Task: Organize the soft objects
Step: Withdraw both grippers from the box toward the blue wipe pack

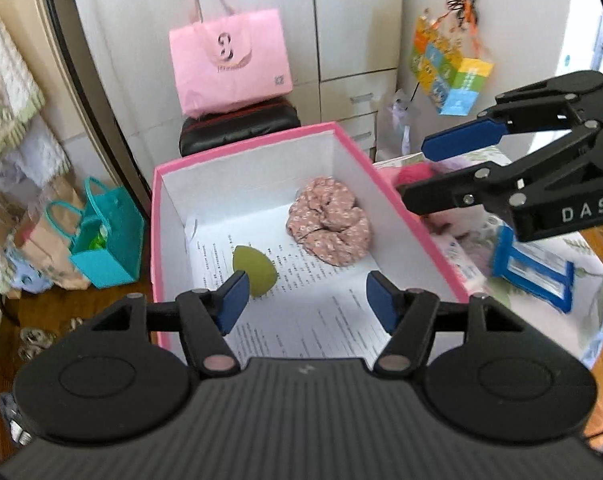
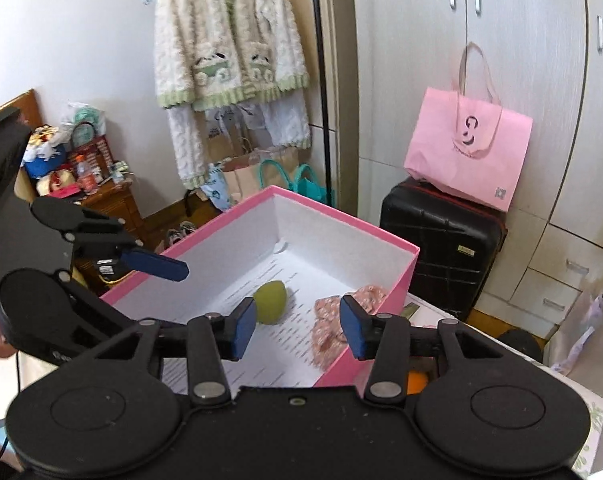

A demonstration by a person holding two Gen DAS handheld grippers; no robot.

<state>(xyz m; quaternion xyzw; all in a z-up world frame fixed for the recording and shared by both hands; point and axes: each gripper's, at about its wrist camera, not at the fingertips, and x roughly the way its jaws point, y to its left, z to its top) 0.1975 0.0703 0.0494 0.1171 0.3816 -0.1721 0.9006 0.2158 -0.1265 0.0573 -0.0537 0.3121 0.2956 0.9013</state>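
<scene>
1. At 9 o'clock of the left wrist view, on the wooden floor: teal tote bag (image 1: 109, 240), just beside brown paper bags.
2. At 12 o'clock: pink shopping bag (image 1: 229, 64) resting on a black suitcase (image 1: 241, 130), just behind the box.
3. At centre: pink box (image 1: 157, 240), open-topped, white inside, floor lined with printed paper (image 1: 325, 316).
4. Inside the box, toward 9 o'clock: green sponge (image 1: 257, 274), teardrop-shaped, lying on the paper.
5. Inside the box, toward 1 o'clock of the sponge and apart from it: floral scrunchie (image 1: 329, 222), bunched near the right wall.
6. At 6 o'clock: left gripper (image 1: 303, 304), above the near end of the box, jaws partway apart, nothing between the blue pads.
7. At 3 o'clock: right gripper (image 1: 415, 170), above the box's right wall, jaws partway apart, nothing held.
8. Below it, on the floral cloth: blue frame (image 1: 533, 268).
</scene>
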